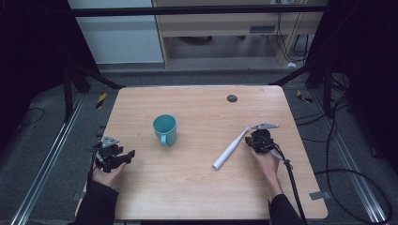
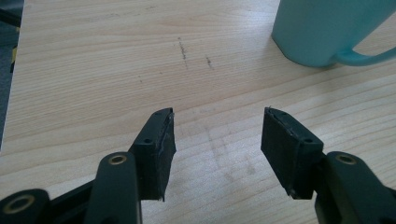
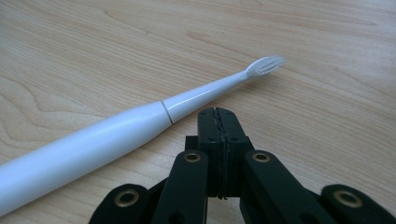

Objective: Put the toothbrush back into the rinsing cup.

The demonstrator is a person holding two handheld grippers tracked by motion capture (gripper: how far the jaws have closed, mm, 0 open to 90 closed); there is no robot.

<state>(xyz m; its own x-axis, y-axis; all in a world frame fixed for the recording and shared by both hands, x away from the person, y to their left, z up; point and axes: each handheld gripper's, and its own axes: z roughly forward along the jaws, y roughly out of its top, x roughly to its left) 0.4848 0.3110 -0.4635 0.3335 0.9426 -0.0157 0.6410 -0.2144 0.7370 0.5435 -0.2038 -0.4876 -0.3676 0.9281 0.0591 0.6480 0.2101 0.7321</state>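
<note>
A white electric toothbrush (image 1: 231, 148) lies on the wooden table (image 1: 197, 187), brush head pointing up-right. My right gripper (image 1: 251, 140) sits just beside its neck, jaws shut with nothing between them. In the right gripper view the toothbrush (image 3: 116, 130) runs across just ahead of the closed right gripper (image 3: 218, 113), its bristles (image 3: 264, 66) to the upper right. A teal mug (image 1: 165, 129) stands mid-table with its handle toward me. My left gripper (image 1: 123, 157) rests near the left edge, open and empty. The left gripper view has my left gripper (image 2: 217, 130) wide apart, the mug (image 2: 327, 30) at the upper right.
A small dark round mark (image 1: 232, 98) sits near the table's far edge. A cable trails from the right gripper off the table's right front corner. Faint scuff marks (image 2: 183, 49) show on the wood ahead of the left gripper.
</note>
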